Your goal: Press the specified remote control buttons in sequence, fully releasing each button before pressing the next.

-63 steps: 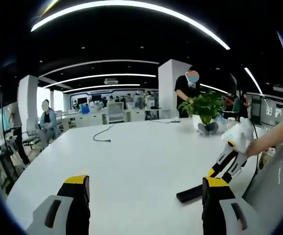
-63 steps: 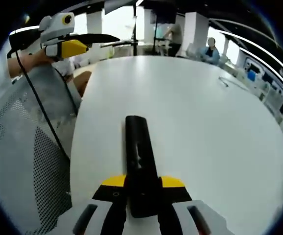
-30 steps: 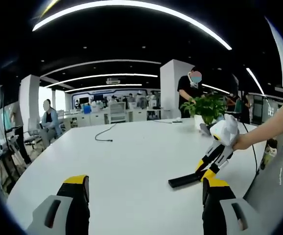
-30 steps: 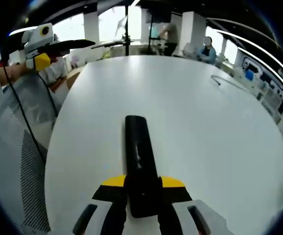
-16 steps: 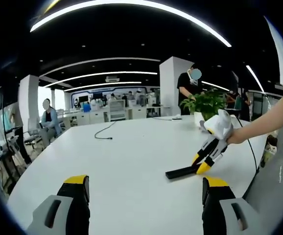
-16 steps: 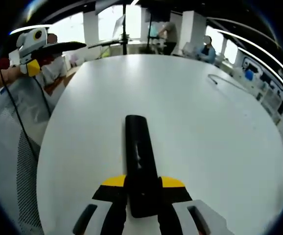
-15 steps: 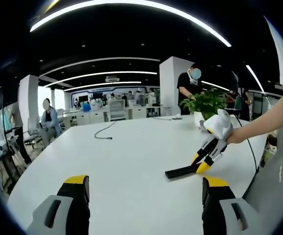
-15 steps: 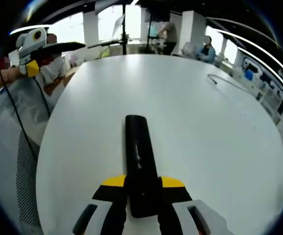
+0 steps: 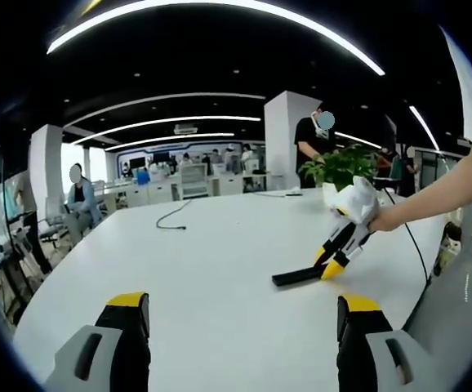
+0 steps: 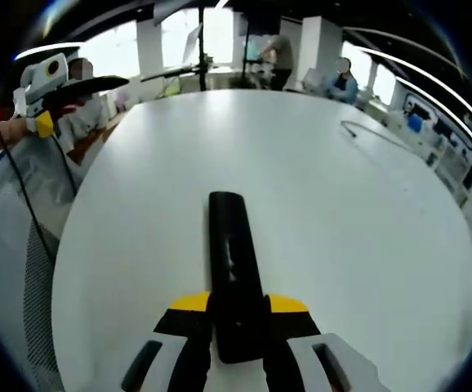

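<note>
A black remote control (image 10: 232, 261) lies lengthwise between my right gripper's (image 10: 238, 314) yellow-tipped jaws, which are shut on its near end; its far end points out over the white table (image 10: 326, 212). In the left gripper view the same remote (image 9: 293, 278) slants down to the table (image 9: 211, 269), held by the right gripper (image 9: 327, 265) in a person's hand. My left gripper (image 9: 242, 314) stands open with nothing between its jaws, low over the near table edge. The left gripper (image 10: 52, 77) also shows at the upper left of the right gripper view.
A potted plant (image 9: 344, 167) stands on the far right of the table and a black cable (image 9: 171, 219) lies at its far side. A grey mesh chair (image 10: 11, 269) is beside the table's edge. People sit and stand in the office behind.
In the left gripper view the right gripper with the remote has moved left and further over the table. The left gripper stays open; the right stays shut on the remote.
</note>
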The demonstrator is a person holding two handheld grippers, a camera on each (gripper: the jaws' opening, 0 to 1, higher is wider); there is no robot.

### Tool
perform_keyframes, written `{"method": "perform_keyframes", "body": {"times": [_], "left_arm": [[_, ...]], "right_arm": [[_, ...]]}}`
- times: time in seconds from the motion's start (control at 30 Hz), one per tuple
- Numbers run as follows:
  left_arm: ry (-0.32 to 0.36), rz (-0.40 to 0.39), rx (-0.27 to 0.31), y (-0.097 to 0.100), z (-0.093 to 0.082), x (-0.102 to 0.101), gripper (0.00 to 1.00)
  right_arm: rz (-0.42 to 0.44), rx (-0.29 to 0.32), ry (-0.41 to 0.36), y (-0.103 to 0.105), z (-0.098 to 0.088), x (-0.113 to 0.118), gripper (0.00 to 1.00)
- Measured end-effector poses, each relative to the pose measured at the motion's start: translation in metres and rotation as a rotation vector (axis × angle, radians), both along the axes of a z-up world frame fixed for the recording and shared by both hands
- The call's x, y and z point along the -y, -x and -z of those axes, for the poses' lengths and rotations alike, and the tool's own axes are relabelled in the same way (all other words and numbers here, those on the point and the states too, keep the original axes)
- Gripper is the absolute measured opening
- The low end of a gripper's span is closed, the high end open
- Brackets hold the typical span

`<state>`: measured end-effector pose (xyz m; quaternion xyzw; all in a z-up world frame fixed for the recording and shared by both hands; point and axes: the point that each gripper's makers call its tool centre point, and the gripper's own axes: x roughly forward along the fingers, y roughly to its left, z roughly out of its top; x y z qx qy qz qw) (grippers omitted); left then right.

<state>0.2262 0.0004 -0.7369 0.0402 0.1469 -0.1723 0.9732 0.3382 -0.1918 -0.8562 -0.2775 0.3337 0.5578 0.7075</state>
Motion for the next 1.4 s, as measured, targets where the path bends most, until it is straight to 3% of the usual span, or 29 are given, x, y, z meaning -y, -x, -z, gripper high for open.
{"method": "perform_keyframes", "body": {"times": [1.13, 1.23, 1.4], "left_arm": [[0.005, -0.003, -0.007, 0.001, 0.001, -0.001, 0.98], [0.001, -0.017, 0.022, 0.000, -0.004, -0.004, 0.97], [0.007, -0.018, 0.000, 0.000, 0.000, -0.004, 0.98]], "right_arm": [[-0.027, -0.006, 0.023, -0.035, 0.006, 0.000, 0.21], [-0.031, -0.004, 0.025, -0.038, 0.004, -0.001, 0.21], [-0.033, -0.004, 0.030, -0.042, 0.003, -0.001, 0.21]]}}
